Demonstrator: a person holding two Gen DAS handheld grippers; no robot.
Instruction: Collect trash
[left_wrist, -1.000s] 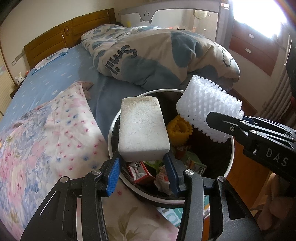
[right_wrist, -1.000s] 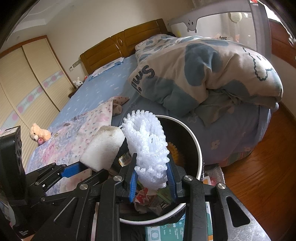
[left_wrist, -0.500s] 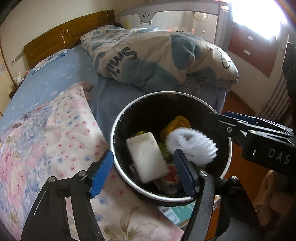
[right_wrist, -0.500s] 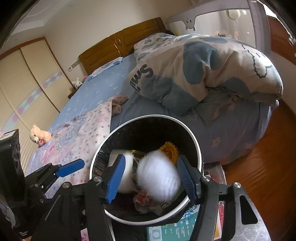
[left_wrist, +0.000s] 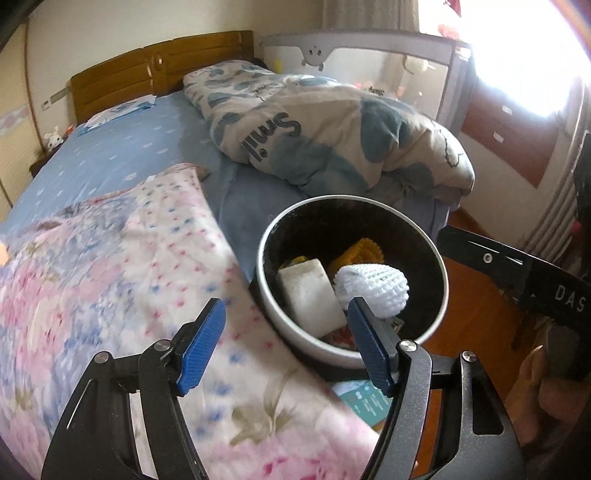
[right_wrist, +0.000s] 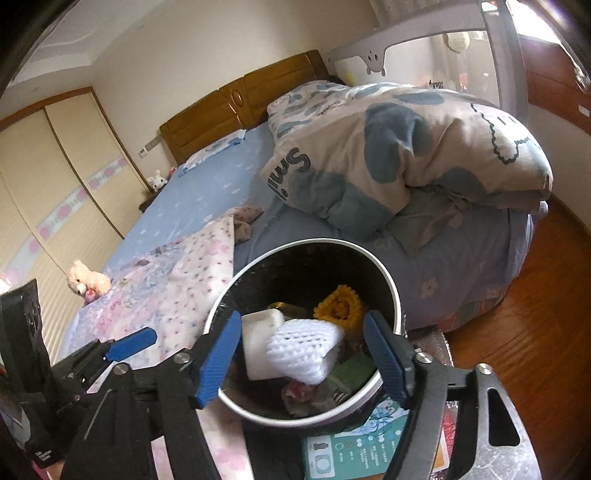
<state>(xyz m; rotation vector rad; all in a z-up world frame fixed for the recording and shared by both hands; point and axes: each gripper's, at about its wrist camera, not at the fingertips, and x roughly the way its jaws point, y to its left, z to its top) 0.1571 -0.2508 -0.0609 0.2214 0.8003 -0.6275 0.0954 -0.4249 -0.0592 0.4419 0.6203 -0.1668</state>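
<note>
**Both pieces in the bin**

The white foam block (left_wrist: 310, 295) and white foam net (left_wrist: 373, 290) lie inside the trash bin (left_wrist: 266, 295) beside the bed (left_wrist: 110, 170). Best lift clear of the bin's rim. Left gripper (left_wrist: 286, 349) gapes wide, empty; right gripper (right_wrist: 301, 360), jaws opening above the bin, holds nothing.

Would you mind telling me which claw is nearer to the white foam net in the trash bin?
Right, it seems. The right claw, opening and empty, frames the white foam net from above the trash bin. The left claw, open, sits toward the floral blanket.
</note>
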